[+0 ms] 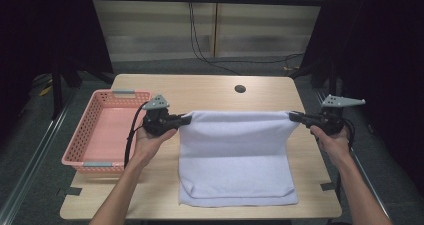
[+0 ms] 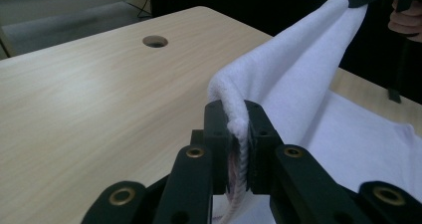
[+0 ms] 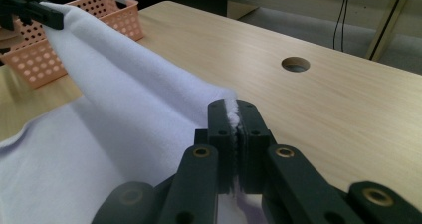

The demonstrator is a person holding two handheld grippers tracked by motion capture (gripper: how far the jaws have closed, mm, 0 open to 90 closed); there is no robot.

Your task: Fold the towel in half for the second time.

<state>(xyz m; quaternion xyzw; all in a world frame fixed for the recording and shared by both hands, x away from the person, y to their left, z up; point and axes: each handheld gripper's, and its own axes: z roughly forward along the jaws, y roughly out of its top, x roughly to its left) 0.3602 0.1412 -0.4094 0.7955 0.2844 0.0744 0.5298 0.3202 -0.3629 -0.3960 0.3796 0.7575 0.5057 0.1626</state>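
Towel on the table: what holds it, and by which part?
The left gripper and right gripper each pinch a far corner of the white towel.

In both gripper views the pinched corners of the white towel (image 2: 298,79) vanish between the jaws, and its lower part runs off the bottom edge. Pink basket (image 3: 45,50) gets clipped at the left edge.

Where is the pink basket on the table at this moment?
In the high view the pink basket sits at the table's left edge, just left of the left gripper, which holds one corner of the white towel.
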